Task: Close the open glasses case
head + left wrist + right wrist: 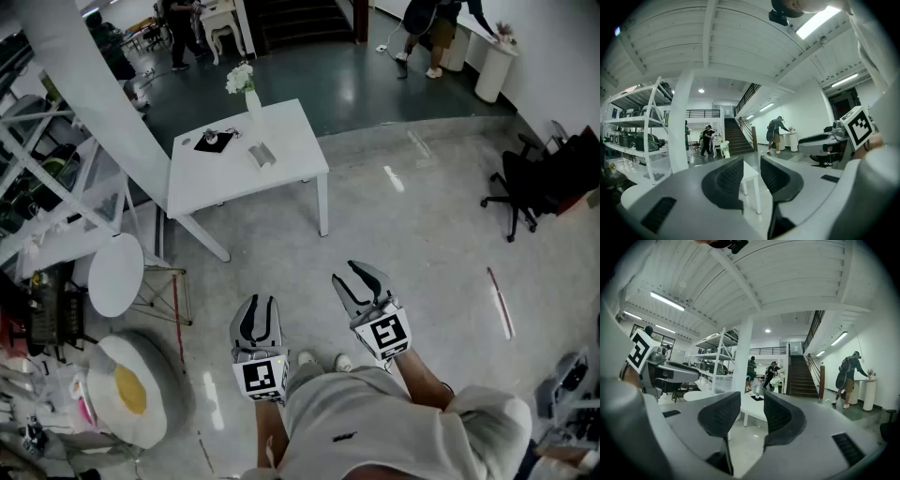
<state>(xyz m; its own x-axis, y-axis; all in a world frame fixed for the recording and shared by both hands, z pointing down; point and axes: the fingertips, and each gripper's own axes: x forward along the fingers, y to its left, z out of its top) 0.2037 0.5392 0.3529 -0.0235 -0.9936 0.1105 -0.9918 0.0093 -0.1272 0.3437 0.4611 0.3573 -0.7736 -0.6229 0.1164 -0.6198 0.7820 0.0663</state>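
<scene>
A white table point(281, 169) stands a few steps ahead on the grey floor. On it lie a dark flat item point(214, 142) and a small grey case-like item point(262, 154); both are too small to tell which is the glasses case. A vase of white flowers point(246, 86) stands at the far edge. My left gripper point(258, 314) and right gripper point(364, 278) hang low in front of the person's body, far short of the table, both open and empty. The table point(751, 174) shows between the left gripper point(752, 163) jaws, and the table point(752, 412) and dark item point(757, 398) between the right gripper point(751, 399) jaws.
A thick white pillar point(103, 89) and metal shelving point(37, 169) stand left of the table. Nearer left are a small round white table point(114, 274) and a fried-egg cushion point(131, 389). A black office chair point(525, 192) is at the right. People stand near the stairs point(300, 19).
</scene>
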